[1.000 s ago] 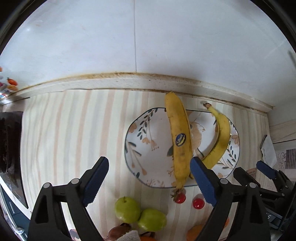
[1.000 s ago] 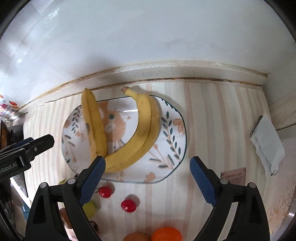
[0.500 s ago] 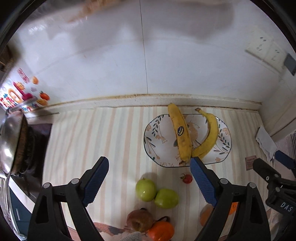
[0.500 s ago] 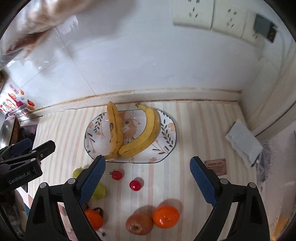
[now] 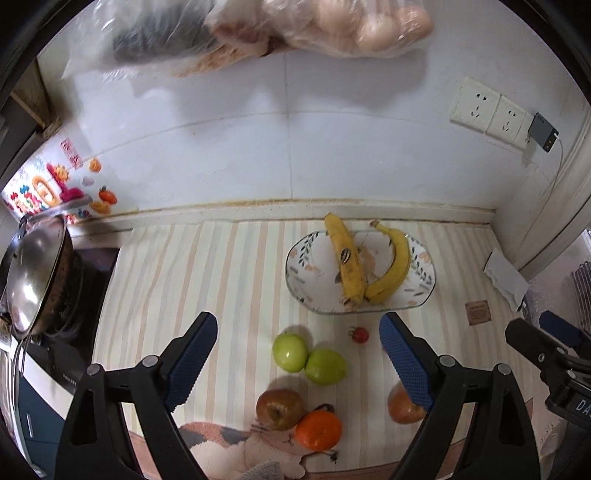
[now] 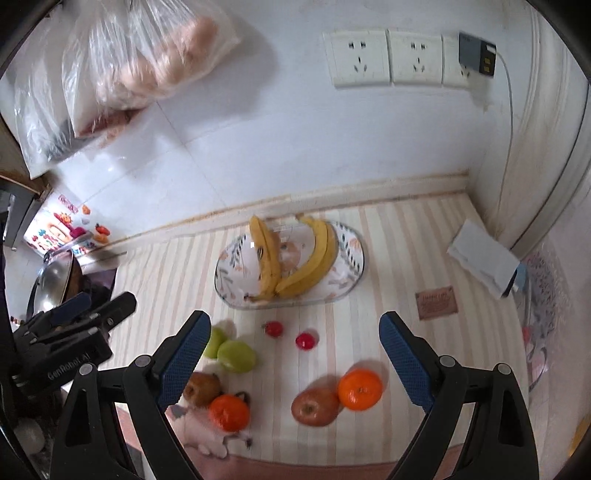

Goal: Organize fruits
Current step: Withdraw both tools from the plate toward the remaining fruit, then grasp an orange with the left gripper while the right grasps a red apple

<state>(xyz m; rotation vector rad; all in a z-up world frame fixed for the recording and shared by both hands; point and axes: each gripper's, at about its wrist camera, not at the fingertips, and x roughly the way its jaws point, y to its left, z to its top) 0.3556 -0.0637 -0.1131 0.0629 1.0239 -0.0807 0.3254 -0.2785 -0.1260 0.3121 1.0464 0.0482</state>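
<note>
A floral plate (image 5: 303, 266) (image 6: 354, 266) near the wall holds yellow bananas (image 5: 347, 262) (image 6: 314, 258). In front of it on the striped mat lie two green apples (image 5: 310, 358) (image 6: 232, 352), small red tomatoes (image 5: 360, 334) (image 6: 306, 340), red-brown apples (image 5: 280, 408) (image 6: 314, 406) and oranges (image 5: 318, 430) (image 6: 359, 389). My left gripper (image 5: 297, 360) hovers high above the green apples, open and empty. My right gripper (image 6: 295, 358) is likewise open and empty, high over the tomatoes.
A lidded steel pot (image 5: 29, 269) sits on a stove at the left. A folded white cloth (image 6: 484, 258) and a brown card (image 6: 436, 301) lie at the right. Plastic bags (image 5: 258, 33) hang on the wall above; sockets (image 6: 388, 57) are at upper right.
Both grippers have pulled up and back from the plate, so the plate looks smaller and the apples, oranges and wall sockets have come into view. Both stayed open.
</note>
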